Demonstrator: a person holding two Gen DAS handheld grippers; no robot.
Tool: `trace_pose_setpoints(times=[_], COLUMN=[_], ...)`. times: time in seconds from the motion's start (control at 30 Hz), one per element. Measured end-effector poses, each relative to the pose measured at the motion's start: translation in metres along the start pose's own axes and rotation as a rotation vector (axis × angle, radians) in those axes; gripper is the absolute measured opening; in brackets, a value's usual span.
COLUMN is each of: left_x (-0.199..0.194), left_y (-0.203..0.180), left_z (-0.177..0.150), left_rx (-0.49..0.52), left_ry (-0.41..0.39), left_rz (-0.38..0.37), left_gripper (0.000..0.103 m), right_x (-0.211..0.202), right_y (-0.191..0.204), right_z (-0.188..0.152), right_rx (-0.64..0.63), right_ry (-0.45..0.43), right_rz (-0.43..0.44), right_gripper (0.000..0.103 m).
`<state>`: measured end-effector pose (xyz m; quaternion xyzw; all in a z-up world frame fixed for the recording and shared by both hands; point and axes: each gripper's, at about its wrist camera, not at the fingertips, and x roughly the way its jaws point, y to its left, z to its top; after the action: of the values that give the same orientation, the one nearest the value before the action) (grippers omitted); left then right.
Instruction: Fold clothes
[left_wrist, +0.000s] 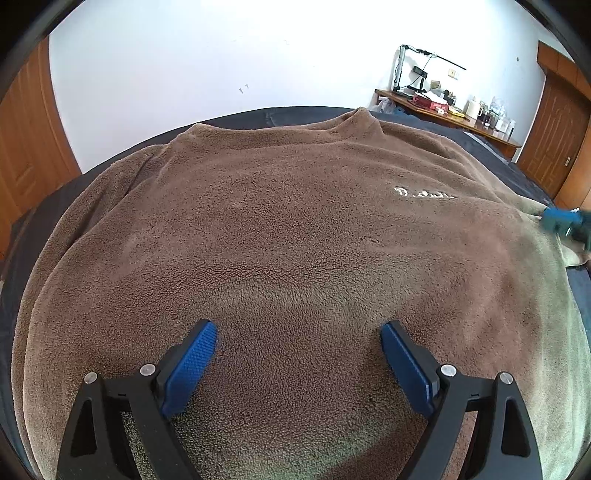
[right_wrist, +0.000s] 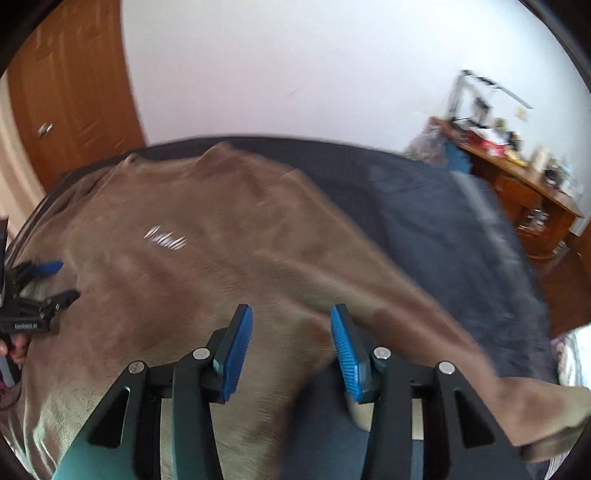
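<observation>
Left gripper fingers wide apart, empty, sweater hem under them. Right gripper half-spread, empty; sleeve beyond right finger, bare bed past it.

Brown fleece sweatshirt, white script lettering on its right chest. Dark navy bed cover beneath. Gripper pads blue, ribbed; arms black. White wall; orange-brown wooden doors.
</observation>
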<state>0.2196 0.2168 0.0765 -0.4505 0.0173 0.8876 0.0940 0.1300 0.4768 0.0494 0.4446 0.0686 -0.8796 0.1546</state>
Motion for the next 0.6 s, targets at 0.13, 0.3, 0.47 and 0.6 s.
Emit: trace_pose_setpoints(times=[0.13,0.3,0.47,0.6], left_x=[0.000,0.000,-0.001,-0.001], left_y=[0.000,0.001,0.003,0.004], left_z=[0.000,0.000,0.000,0.000], left_rx=[0.001,0.003,0.004,0.005], left_ry=[-0.001,0.000,0.000,0.001], left_rz=[-0.003,-0.006,-0.007,-0.007], left_gripper=[0.092,0.092,0.092,0.092], right_x=[0.024,0.035,0.034,0.022], right_y=[0.005,-0.018,-0.007,-0.007], right_z=[-0.015,-0.023,-0.016,-0.003], right_rx=[-0.042,-0.030,-0.065,-0.028], right_ry=[0.051,0.060,0.085,0.096], right_rz=[0.019,0.047,-0.003,0.019], right_gripper=[0.048,0.046,0.049,0.052])
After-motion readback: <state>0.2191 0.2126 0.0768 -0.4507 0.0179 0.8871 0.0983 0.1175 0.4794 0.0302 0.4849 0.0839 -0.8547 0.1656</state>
